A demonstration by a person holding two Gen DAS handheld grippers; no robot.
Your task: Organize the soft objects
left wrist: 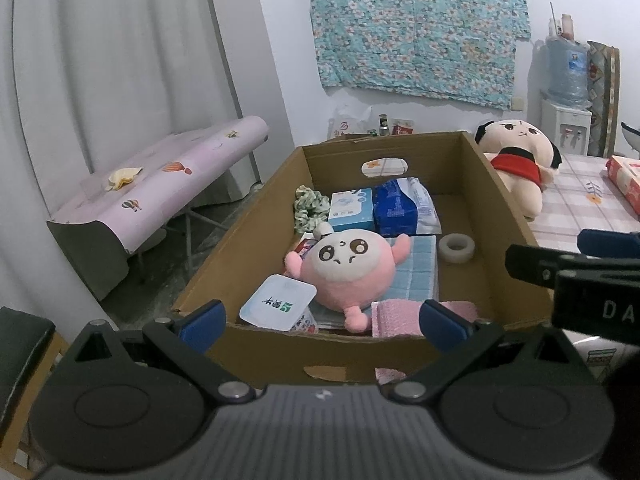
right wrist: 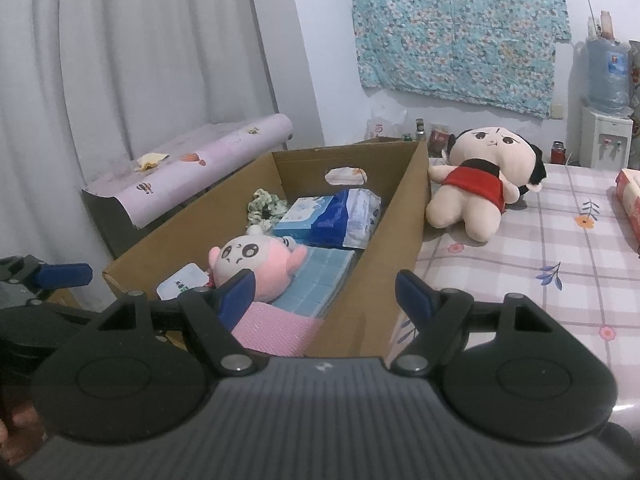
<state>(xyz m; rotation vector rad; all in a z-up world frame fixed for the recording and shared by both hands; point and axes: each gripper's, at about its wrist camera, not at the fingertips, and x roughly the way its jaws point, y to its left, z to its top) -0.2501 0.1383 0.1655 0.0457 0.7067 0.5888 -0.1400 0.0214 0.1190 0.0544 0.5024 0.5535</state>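
A cardboard box (left wrist: 256, 224) (right wrist: 404, 216) stands on the table. Inside lie a pink round plush (left wrist: 344, 268) (right wrist: 256, 264), a pink towel (left wrist: 400, 316) (right wrist: 276, 332), a blue cloth (left wrist: 416, 268) (right wrist: 316, 280), a green scrunchie (left wrist: 308, 204) (right wrist: 264, 204) and blue packs (left wrist: 396, 208) (right wrist: 336, 216). A cream doll in a red top (left wrist: 516, 160) (right wrist: 476, 176) lies on the table right of the box. My left gripper (left wrist: 322, 320) is open and empty at the box's near wall. My right gripper (right wrist: 326, 292) is open and empty over the box's near right corner.
The box also holds a white tub (left wrist: 276, 304), a tape roll (left wrist: 456, 248) and small cartons. A checked tablecloth (right wrist: 540, 264) covers the table. A red tissue box (right wrist: 632, 200) sits at the right. A pink-covered bench (left wrist: 160, 184) stands left of the box by the curtain.
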